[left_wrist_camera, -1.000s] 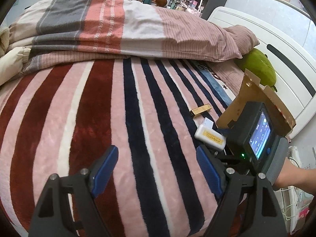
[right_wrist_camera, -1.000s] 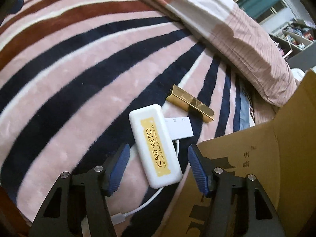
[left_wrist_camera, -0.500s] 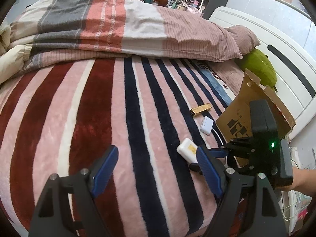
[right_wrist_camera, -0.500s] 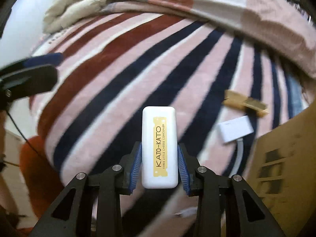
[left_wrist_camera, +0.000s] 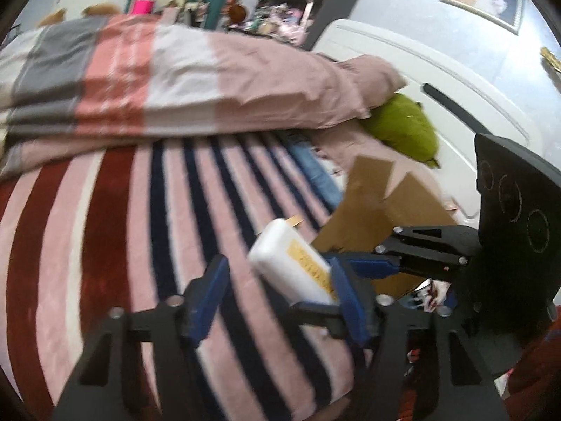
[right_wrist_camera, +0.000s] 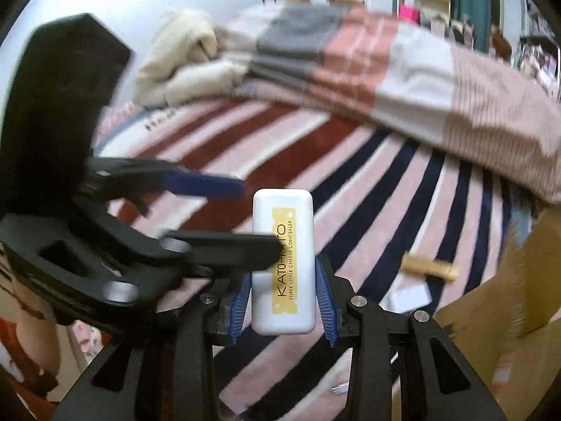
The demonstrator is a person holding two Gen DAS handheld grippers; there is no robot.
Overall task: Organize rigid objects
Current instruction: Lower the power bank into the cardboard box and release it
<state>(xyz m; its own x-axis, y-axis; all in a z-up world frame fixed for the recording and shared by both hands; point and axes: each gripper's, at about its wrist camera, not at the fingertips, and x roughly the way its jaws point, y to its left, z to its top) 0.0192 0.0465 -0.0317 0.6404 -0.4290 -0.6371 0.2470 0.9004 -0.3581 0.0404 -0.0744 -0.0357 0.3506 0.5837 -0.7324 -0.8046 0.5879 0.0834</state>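
My right gripper (right_wrist_camera: 283, 301) is shut on a white KATO-KATO case (right_wrist_camera: 283, 263) with a yellow label and holds it up above the striped blanket (right_wrist_camera: 368, 189). The case also shows in the left wrist view (left_wrist_camera: 294, 263), between the blue pads of my left gripper (left_wrist_camera: 277, 294), which is open; it lies against the right pad. The left gripper's fingers (right_wrist_camera: 210, 186) reach in from the left in the right wrist view. A gold bar (right_wrist_camera: 429, 268) and a white adapter (right_wrist_camera: 408, 296) lie on the blanket beside the cardboard box (right_wrist_camera: 508, 294).
A folded striped duvet (left_wrist_camera: 168, 80) and pillow lie across the far bed. A green plush (left_wrist_camera: 406, 129) rests by the white headboard (left_wrist_camera: 455, 80). The open cardboard box (left_wrist_camera: 378, 210) sits at the bed's right side. A cream blanket (right_wrist_camera: 182, 63) is piled far left.
My right gripper has lifted the white case off the blanket and carried it left, between the left gripper's pads. The left gripper has moved closer to it.
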